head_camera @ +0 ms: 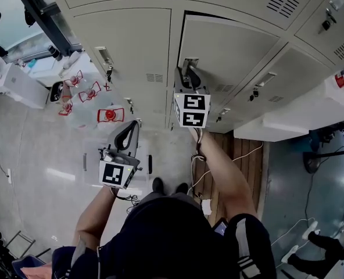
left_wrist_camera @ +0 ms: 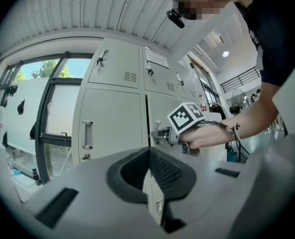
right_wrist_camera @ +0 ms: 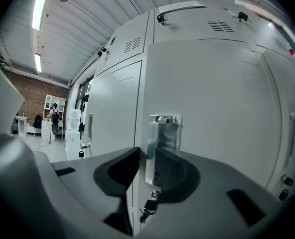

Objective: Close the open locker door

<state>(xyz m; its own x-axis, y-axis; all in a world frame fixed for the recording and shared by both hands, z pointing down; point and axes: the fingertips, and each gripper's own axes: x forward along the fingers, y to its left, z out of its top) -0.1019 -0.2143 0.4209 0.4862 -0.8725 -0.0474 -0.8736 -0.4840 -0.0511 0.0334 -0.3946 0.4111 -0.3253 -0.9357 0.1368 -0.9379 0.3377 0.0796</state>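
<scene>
Right gripper view is showing me what matters here. The right gripper point(right_wrist_camera: 147, 158) is pointing roughly level at the door point(right_wrist_camera: 212, 108). Its 2 fingers point(right_wrist_camera: 173, 171) are clamping the handle point(right_wrist_camera: 162, 133), 1 pad on each side. The handle is standing upright with its long axis vertical, close to the door's free left edge. A small lock or key point(right_wrist_camera: 148, 205) is hanging just below it; I cannot tell which.

Looking at the head view, I am seeing the door point(head_camera: 230, 51) standing slightly ajar. A dark gap is running along its left and top edges, beside the frame point(head_camera: 175, 39). The handle side is therefore sitting proud of the lockers, and I am judging the hinges to be on the far right.

The thing to move is lying straight ahead of the right gripper point(head_camera: 187, 73), already between its pads. I am expecting the coming move to be a push forward along the fingers' own line, swinging the free edge into the frame.

The left gripper point(head_camera: 131, 133) is hanging lower and to the left, well apart from the door. Its fingers point(left_wrist_camera: 162, 171) are pressing together with nothing between them. The right hand is by far the nearer.
</scene>
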